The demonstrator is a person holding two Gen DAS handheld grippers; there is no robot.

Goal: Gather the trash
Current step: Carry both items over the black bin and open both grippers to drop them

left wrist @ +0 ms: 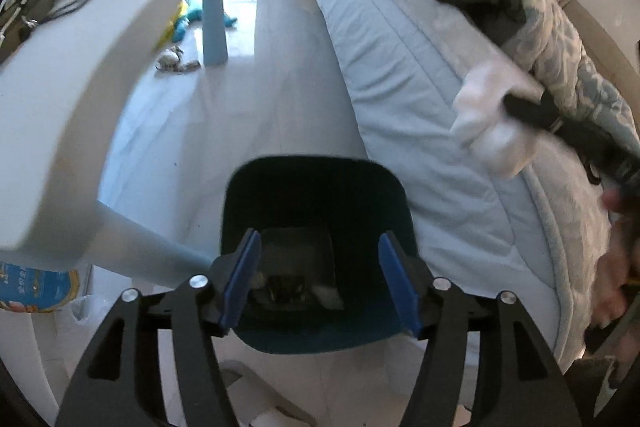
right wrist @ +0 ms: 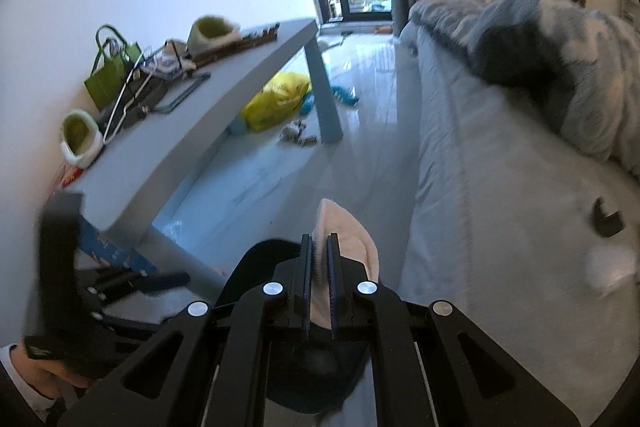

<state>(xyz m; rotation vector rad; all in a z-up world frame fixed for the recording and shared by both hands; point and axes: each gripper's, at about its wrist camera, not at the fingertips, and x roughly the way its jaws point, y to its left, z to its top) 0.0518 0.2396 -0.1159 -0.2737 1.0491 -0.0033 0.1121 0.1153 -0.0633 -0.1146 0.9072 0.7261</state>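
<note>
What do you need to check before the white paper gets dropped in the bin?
1. Right gripper holds the tissue: ok, pinched between shut fingers.
2. Tissue is over the bin: cannot tell; the bin is just below and behind it.
3. Bin mouth is open: ok, the bin shows no lid and has trash at the bottom.
4. Left gripper is out of the way: not ok, it hangs open right over the bin.
5. More trash left: ok to note, scraps lie on the floor by the table leg.
</note>
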